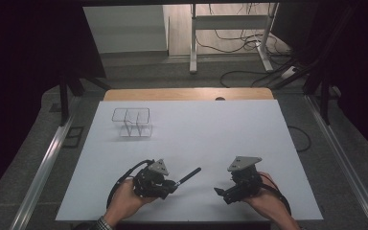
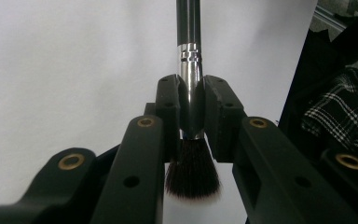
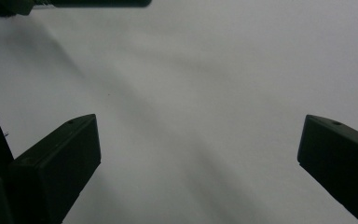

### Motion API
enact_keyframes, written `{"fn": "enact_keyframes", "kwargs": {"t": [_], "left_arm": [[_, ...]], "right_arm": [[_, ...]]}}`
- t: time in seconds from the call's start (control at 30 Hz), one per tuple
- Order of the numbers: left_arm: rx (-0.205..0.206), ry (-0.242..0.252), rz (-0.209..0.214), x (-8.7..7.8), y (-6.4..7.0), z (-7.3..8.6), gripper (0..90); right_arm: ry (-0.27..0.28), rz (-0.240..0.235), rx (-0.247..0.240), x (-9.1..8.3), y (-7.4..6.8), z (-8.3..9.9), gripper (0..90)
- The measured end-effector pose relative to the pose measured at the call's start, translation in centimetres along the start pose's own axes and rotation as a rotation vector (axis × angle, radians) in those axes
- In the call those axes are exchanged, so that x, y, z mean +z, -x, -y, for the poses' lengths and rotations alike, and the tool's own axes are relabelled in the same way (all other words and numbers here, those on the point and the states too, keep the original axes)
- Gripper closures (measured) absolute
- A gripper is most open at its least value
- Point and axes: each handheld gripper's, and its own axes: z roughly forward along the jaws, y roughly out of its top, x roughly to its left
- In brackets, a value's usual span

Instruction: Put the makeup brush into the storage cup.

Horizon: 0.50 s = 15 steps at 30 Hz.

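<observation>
Hidden from me: in the high view the left gripper [image 1: 175,184] covers the brush [image 1: 188,176] head, so there I see just the dark handle poking out toward the right gripper [image 1: 219,192].
Cut off: in the left gripper view the handle runs off the top edge; in the right gripper view the brush [image 3: 65,3] crosses the top left corner, bristle end clipped at the frame edge.
Hard to make out: the clear wire-edged organiser [image 1: 132,122] at the far left of the white table [image 1: 230,129]; I cannot count its compartments.
Brush look: black handle, shiny silver ferrule, dark fluffy bristles [image 2: 192,170] with paler tips.
Brush place: held above the table's near edge, handle angled up and right.
Left tool: jaws clamped on the ferrule [image 2: 190,88].
Right tool: jaws spread wide, nothing between them.
</observation>
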Motion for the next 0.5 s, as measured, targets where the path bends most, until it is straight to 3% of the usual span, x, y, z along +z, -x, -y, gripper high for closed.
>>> {"fn": "enact_keyframes", "kwargs": {"t": [0.5], "left_arm": [[0.043, -0.053, 0.032, 1.0, 0.5, -1.0, 77.0]], "right_arm": [[-0.056, -0.026, -0.078, 1.5, -1.4, -1.7, 0.0]]}}
